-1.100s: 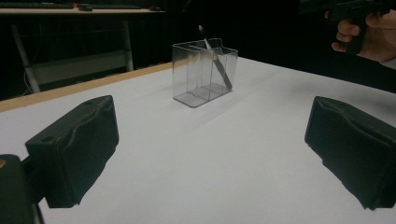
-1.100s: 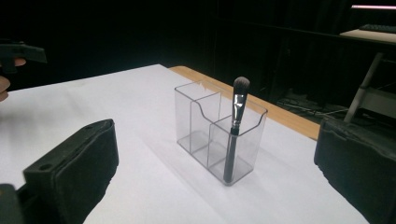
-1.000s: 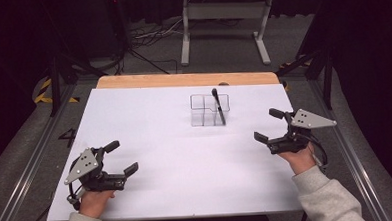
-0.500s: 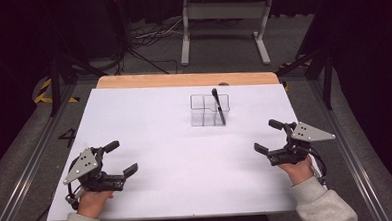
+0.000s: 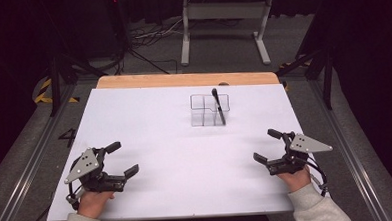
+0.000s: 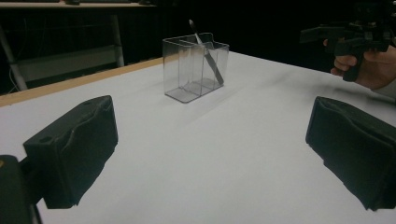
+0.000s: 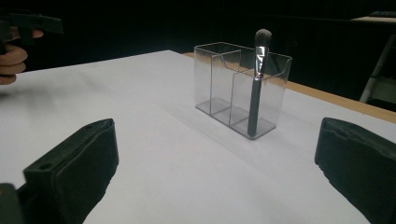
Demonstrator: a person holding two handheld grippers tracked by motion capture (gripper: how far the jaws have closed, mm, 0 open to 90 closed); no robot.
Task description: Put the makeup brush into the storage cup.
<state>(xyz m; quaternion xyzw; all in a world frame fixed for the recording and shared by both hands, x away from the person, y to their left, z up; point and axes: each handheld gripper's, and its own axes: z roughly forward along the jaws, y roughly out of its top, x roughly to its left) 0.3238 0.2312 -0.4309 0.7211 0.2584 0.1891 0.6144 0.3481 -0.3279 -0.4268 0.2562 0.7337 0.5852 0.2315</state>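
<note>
Both tongs, left tongs (image 5: 120, 159) and right tongs (image 5: 268, 145), spread, empty, well short of clear organizer (image 5: 210, 110). Brush (image 5: 218, 106) leans in its right compartment. Likely next: approach from above, pinch handle, lift straight.

A clear compartmented organizer (image 5: 210, 110) stands on the table (image 5: 159, 122), toward its far edge and a little right of centre; a makeup brush (image 5: 218, 105) stands tilted in the organizer's right-hand end compartment, bristles up, its top leaning toward the far side; the left gripper (image 5: 123, 161) sits near the table's near-left corner; the right gripper (image 5: 266, 146) sits near the near-right edge; both lie well apart from the organizer, which stands between and beyond them.
</note>
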